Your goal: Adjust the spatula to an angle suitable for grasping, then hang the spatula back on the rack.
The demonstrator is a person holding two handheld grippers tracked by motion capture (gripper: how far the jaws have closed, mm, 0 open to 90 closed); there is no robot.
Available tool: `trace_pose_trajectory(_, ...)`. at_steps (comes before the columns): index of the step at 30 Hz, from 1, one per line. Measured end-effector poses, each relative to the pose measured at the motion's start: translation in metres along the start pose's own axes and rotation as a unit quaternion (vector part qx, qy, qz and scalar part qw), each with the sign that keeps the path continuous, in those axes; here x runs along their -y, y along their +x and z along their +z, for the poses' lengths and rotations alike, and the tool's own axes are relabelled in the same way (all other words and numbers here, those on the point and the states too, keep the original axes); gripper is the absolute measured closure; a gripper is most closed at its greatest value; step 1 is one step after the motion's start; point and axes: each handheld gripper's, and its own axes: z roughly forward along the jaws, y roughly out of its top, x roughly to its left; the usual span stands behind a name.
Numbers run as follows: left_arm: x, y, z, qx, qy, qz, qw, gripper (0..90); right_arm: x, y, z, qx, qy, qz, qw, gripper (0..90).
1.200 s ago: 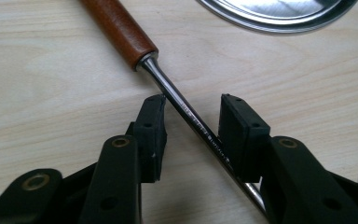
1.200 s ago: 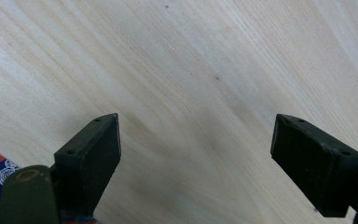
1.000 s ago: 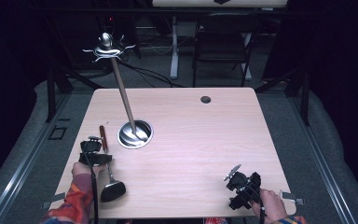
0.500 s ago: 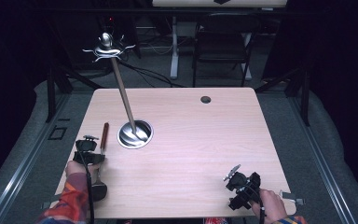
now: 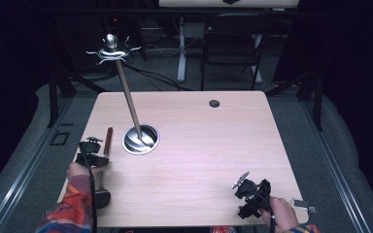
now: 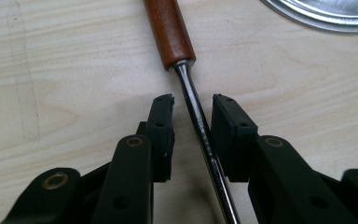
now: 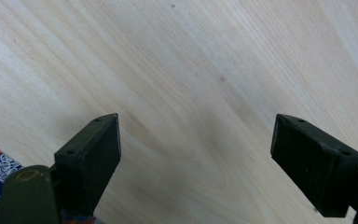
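A utensil lies on the wooden table (image 5: 199, 145) near its left edge, with a brown wooden handle (image 5: 108, 140) (image 6: 169, 32), a steel shaft (image 6: 200, 135) and a dark head (image 5: 101, 198) toward the front. My left gripper (image 5: 94, 155) (image 6: 192, 105) straddles the shaft just below the handle. Its jaws have just been opening, the shaft stands between the pads, and a gap shows on the left side. My right gripper (image 5: 246, 188) (image 7: 196, 135) rests at the front right, wide open over bare wood.
A steel stand with a round base (image 5: 141, 140) and a hooked top (image 5: 110, 48) leans up from the table's left half. A cable hole (image 5: 214, 103) sits at the back. A chair (image 5: 230, 48) stands beyond the table.
The utensil's dark head has slid a little to the left, and my left hand has shifted slightly with it. The right gripper has stayed put.
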Motion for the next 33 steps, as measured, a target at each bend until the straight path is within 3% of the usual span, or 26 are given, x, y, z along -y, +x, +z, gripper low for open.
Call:
trace_pose_trajectory(7,-0.007,0.002,0.001,0.007,-0.003,-0.011,0.9999,68.7,0.001,0.000,0.000,-0.001,-0.006,0.004,1.0000,15.4)
trace_pose_trajectory(13,-0.014,0.001,0.007,0.001,0.010,-0.025,0.9996,66.9,0.003,-0.001,0.000,-0.002,-0.002,0.004,1.0000,15.5)
trace_pose_trajectory(17,-0.014,-0.001,0.007,-0.005,0.008,-0.029,0.9995,73.7,0.004,-0.001,0.000,-0.002,-0.003,0.007,1.0000,15.4)
trace_pose_trajectory(33,-0.011,0.006,0.006,-0.009,0.003,-0.053,0.9986,83.2,0.002,0.000,0.001,0.002,-0.001,0.005,1.0000,15.5)
